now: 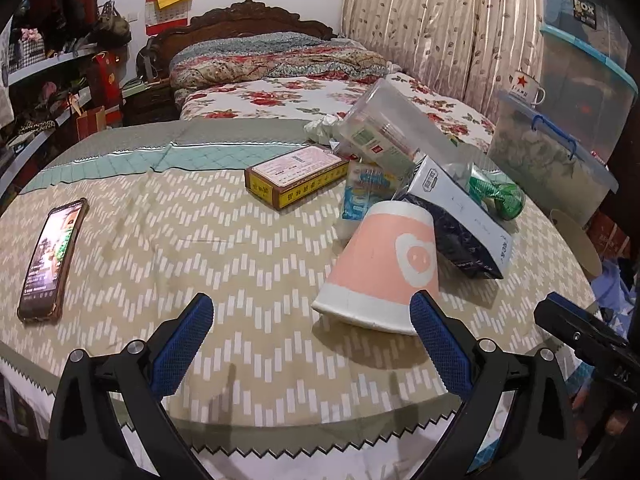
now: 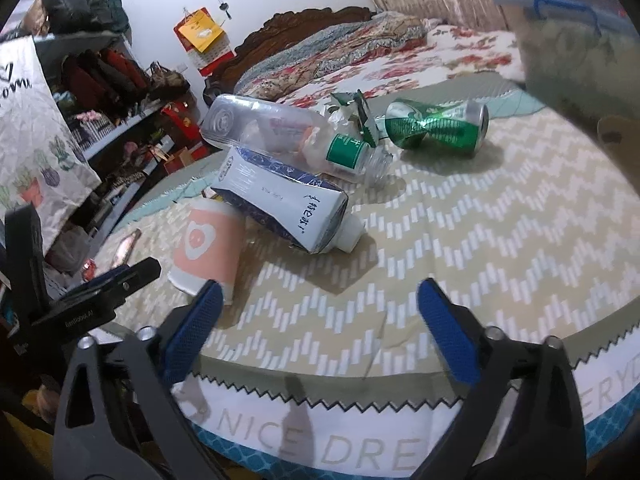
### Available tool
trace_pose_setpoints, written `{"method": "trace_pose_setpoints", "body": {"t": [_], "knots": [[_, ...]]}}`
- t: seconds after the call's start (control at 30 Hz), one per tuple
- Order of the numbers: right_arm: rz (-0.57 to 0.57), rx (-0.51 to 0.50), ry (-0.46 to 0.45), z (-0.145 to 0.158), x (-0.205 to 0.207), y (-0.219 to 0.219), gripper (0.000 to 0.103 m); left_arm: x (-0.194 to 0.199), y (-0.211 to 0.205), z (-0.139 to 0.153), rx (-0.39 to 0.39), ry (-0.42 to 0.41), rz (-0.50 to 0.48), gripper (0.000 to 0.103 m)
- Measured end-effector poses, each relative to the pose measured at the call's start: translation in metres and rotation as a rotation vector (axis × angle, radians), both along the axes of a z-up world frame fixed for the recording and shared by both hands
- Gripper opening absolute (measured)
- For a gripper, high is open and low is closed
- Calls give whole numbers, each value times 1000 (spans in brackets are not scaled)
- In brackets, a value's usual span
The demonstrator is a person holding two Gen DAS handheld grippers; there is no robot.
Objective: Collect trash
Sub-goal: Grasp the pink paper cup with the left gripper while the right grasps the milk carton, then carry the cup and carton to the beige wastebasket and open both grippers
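Observation:
A heap of trash lies on the patterned cloth: a pink paper cup (image 1: pixel 380 268) upside down and tilted, a white and blue milk carton (image 1: pixel 460 220), a clear plastic bottle (image 1: pixel 384 124), a crushed green can (image 1: pixel 496 196) and a yellow box (image 1: pixel 296 176). My left gripper (image 1: pixel 312 308) hovers open near the front edge, its right finger just before the cup's rim, nothing between the pads. In the right wrist view the cup (image 2: pixel 208 244), carton (image 2: pixel 284 204), bottle (image 2: pixel 288 136) and can (image 2: pixel 436 124) lie ahead of my open, empty right gripper (image 2: pixel 320 288).
A phone (image 1: pixel 52 260) lies at the left on the cloth. Plastic storage boxes (image 1: pixel 560 156) with an enamel mug (image 1: pixel 524 88) stand at the right. A bed (image 1: pixel 304 88) and cluttered shelves (image 1: pixel 52 80) lie behind. The cloth's zigzag edge (image 2: pixel 360 400) runs close below.

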State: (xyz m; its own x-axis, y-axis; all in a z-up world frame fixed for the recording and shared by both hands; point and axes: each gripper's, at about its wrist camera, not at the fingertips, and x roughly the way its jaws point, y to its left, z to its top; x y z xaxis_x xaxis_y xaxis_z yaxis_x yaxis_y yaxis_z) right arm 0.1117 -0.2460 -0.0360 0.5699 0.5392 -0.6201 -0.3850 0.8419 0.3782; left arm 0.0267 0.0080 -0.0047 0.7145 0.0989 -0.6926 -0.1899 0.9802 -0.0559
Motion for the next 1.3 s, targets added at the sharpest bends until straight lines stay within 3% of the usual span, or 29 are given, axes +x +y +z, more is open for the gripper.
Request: {"method": "trace_pose_setpoints", "body": {"t": [0.13,0.23,0.37,0.43,0.57,0.8,0.87,0.9,1.03,1.23,1.3], "knots": [[17,-55,-25,0,1,4,70,4,3,1,14,8,2,94],[31,-107,-82,4,1,9,68,7,5,2,24,8,-4,94],[69,-164,-165,15,8,20,70,18,-1,3,15,20,-36,94],[106,-200,-193,17,16,28,81,24,-6,2,-7,11,-63,94],[161,-276,-244,17,32,45,87,42,-18,-5,-23,71,-103,94],[229,-369,-222,6,66,63,87,61,-21,-21,-62,159,-130,94],[269,-390,-220,2,65,68,70,62,-23,-24,-63,152,-148,87],[289,-394,-206,0,64,69,67,63,-23,-27,-79,163,-171,79],[287,-326,-190,3,54,53,63,54,-26,-19,-94,104,-216,67],[223,-150,-115,13,35,4,62,38,-24,2,-198,38,-297,65],[194,-143,-106,14,28,-12,62,36,-31,10,-223,16,-345,65]]}}
